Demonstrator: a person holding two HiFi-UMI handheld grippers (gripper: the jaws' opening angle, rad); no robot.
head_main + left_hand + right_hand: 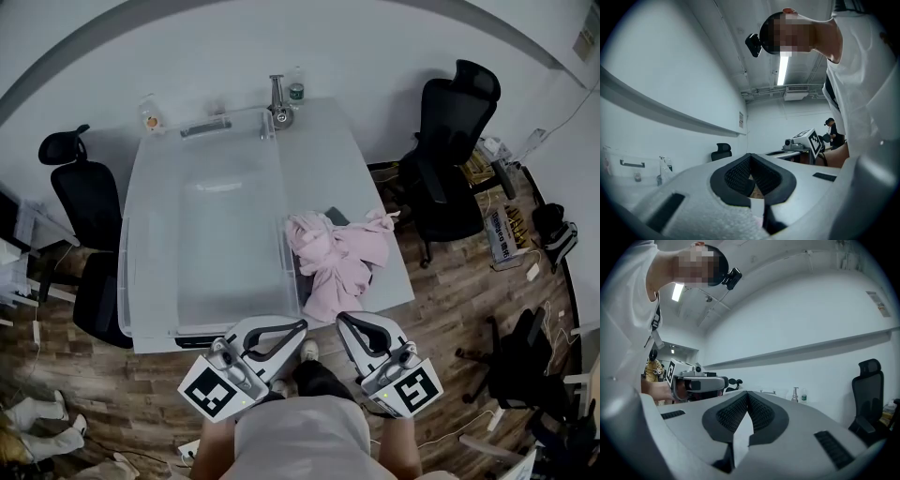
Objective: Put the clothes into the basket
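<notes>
Far left, beside the tabletop (337, 159): a black office chair (75, 183). Filling the tabletop's left half: the clear plastic basket (225, 244), seemingly empty. Below its near corner, off the tabletop and close to the person's body: the left gripper (277, 330), fingers together on nothing. Just right of the basket, right up against its wall: the pink clothes (337, 258), heaped loosely, one fold drooping toward the near edge. Below that heap: the right gripper (361, 328), fingers likewise pressed together, empty. Nothing yet in the basket, so the task apparently at its start.

Likely trouble from here:
- Reaching in with fingers closed, merely shoving the heap sideways or off the near edge onto the floor.
- Pinching only a top layer, leaving the rest trailing and snagging on the basket's rim.
- Dragging rather than lifting, possibly nudging the light basket out of place.
</notes>
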